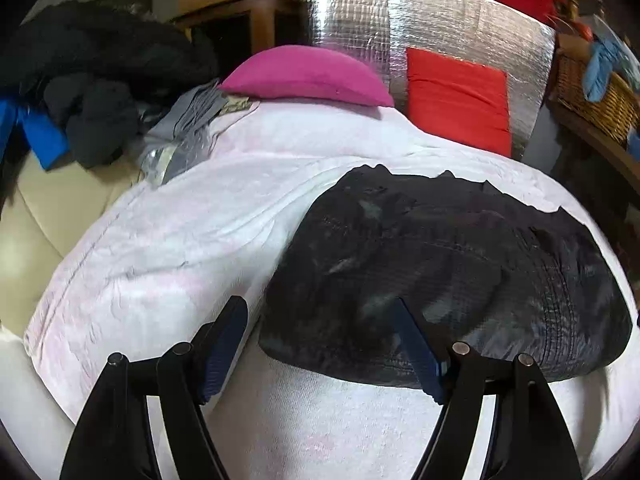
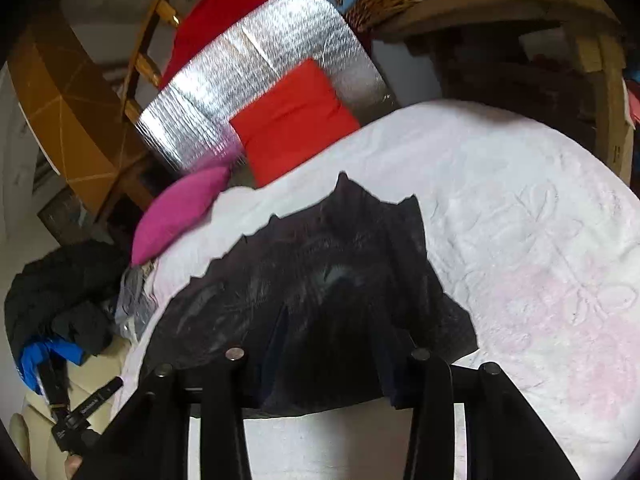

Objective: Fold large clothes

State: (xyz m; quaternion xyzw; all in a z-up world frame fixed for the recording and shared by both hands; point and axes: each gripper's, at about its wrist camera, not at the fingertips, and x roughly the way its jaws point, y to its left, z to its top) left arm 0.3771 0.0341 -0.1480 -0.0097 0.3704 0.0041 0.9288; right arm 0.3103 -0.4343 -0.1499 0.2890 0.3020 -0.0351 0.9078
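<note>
At far left, a heap of dark clothes [image 1: 92, 80] sits beyond a blue cloth [image 1: 42, 136], with grey fabric [image 1: 192, 112] just beside the white cover [image 1: 160, 240]. A pink cushion [image 1: 308, 76] rests at the cover's far edge, next to a red cushion [image 1: 458, 98] that leans on a silver foil panel [image 1: 440, 20]. A wicker basket [image 1: 592, 100] stands on a shelf at right.

The black garment [image 1: 440, 264] lies bunched on the white cover, right of centre in the left wrist view. The left tool [image 1: 320, 344] is spread wide, its left finger [image 1: 224, 352] over bare cover, its right finger over the garment's near left edge; nothing is pinched between them.

In the right wrist view the garment [image 2: 320, 280] spreads ahead of the right tool [image 2: 328, 360], and a fold rises between its fingers. Its fingertips are lost against the dark cloth, so I cannot tell whether it grips.
</note>
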